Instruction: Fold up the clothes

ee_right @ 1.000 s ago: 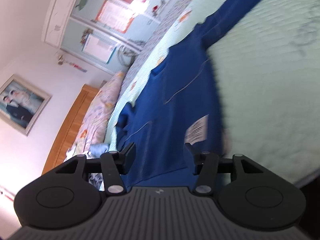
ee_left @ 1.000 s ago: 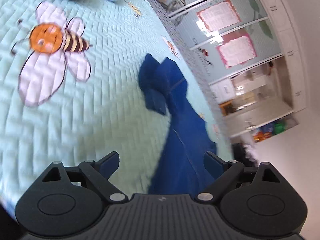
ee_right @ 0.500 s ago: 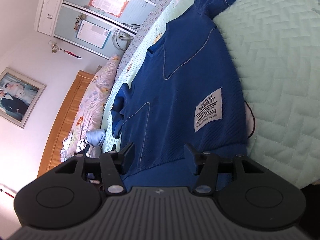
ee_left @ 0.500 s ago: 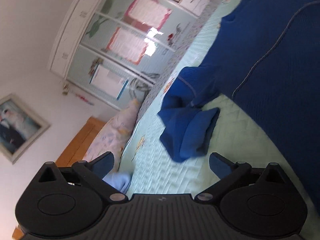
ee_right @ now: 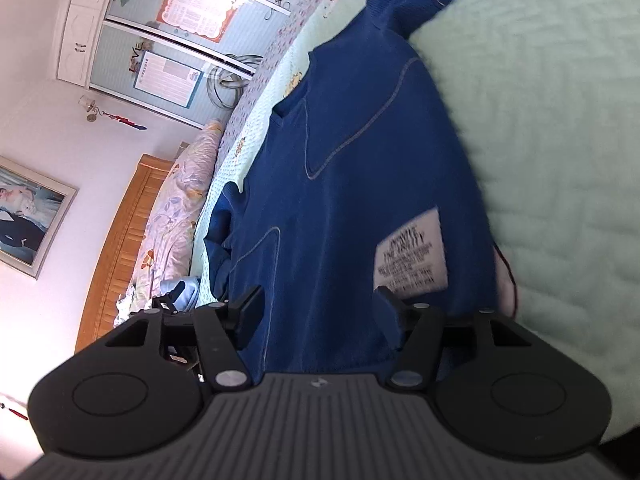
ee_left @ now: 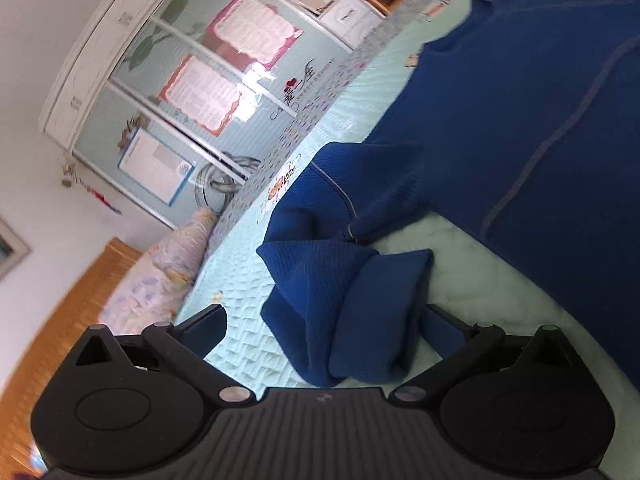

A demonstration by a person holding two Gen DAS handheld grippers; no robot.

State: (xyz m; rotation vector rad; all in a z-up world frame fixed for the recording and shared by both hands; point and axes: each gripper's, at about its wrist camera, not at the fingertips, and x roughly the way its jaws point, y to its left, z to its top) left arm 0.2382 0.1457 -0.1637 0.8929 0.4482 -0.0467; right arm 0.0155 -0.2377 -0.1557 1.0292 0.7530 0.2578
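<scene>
a blue sweater lies spread flat, front up, on the pale green quilted bed, filling the middle of the right wrist view from its hem at the bottom to the collar near the top; laid out like this it is probably meant to be folded sleeve by sleeve. one sleeve is bunched and doubled over beside the body, in the lower centre of the left wrist view, so it likely needs to be picked up and laid across the chest. the left gripper stands at its widest, its fingers either side of the cuff without pressing on it; it holds nothing. the right gripper sits over the hem near the white label, its jaws opening, about halfway apart, with hem fabric between the fingers but no visible pinch. pillows and a wooden headboard lie at the left.
</scene>
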